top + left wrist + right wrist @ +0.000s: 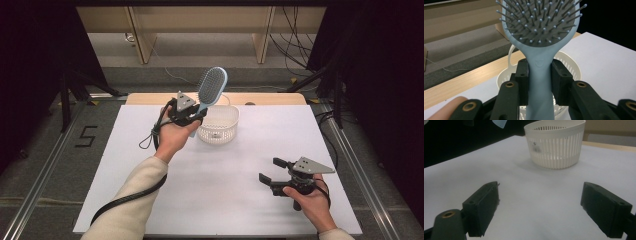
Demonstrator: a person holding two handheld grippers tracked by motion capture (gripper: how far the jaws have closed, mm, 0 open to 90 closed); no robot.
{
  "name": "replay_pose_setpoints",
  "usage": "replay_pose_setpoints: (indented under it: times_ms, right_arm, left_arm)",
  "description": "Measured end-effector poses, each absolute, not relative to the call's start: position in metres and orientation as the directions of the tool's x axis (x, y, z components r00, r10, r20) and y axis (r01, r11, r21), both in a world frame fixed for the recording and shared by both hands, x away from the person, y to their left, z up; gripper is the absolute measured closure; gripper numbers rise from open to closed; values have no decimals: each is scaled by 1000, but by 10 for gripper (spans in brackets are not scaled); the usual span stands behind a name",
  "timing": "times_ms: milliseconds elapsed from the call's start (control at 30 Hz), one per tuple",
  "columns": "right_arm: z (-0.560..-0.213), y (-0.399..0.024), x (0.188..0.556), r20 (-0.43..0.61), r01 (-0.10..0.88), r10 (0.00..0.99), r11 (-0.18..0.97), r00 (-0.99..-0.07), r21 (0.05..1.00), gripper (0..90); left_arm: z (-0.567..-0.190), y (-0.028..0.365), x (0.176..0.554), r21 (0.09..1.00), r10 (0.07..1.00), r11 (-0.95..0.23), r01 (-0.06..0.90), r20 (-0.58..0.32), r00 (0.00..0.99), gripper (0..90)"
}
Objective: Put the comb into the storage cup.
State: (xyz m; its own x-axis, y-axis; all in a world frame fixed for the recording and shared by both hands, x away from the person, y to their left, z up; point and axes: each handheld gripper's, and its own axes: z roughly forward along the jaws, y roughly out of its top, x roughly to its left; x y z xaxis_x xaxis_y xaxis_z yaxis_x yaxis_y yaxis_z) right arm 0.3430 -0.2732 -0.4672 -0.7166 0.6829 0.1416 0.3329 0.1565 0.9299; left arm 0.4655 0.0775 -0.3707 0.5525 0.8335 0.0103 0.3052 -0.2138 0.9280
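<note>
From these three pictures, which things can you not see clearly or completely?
- Hairbrush: the head's top is cut off by the upper edge of the left gripper view; in the high view the left gripper covers part of the handle.
- Basket: the label print is too small to read in the right gripper view.
- Basket floor: hidden by the brush handle and jaws in the left gripper view.

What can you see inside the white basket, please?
Nothing lies in the part of the white basket that shows; the hairbrush, held above it, and the left gripper cover the rest.
</note>
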Motion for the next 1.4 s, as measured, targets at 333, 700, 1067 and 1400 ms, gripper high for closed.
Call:
replay_pose_setpoints:
  times_ms: [333, 700, 1067, 1400]
  right_arm:
    - [-467, -273, 343, 142, 333, 683, 156, -717, 930, 159]
    - [-467, -273, 343, 141, 333, 682, 157, -717, 930, 159]
    - [-467, -274, 343, 143, 333, 682, 155, -717, 930, 159]
    - [-467, -273, 343, 141, 333, 682, 158, -718, 930, 159]
  left_arm:
    - [-370, 76, 467, 930, 831, -214, 300, 12, 556, 698]
    - [-367, 75, 469, 932, 830, -213, 294, 14, 557, 698]
    - [-363, 74, 472, 932, 829, -217, 289, 20, 559, 698]
    - [-361, 72, 475, 933, 828, -218, 287, 21, 560, 698]
